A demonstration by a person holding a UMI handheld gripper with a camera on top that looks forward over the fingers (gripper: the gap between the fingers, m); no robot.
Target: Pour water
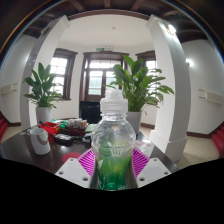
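The gripper (113, 168) is clenched on a clear plastic bottle (113, 140), both pink pads (87, 160) pressing its sides. The bottle stands upright at twelve o'clock from the fingers, its white cap (114, 101) on; greenish liquid fills its lower part. On the dark table (20, 150), a white cup (39, 139) sits at ten o'clock, its contents not visible. Two potted plants (139, 84) stand beyond.

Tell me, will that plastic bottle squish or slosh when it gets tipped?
The clear plastic bottle probably dents a little if squeezed. Green liquid sits low inside, so it likely sloshes. The gripper holds it at both sides.
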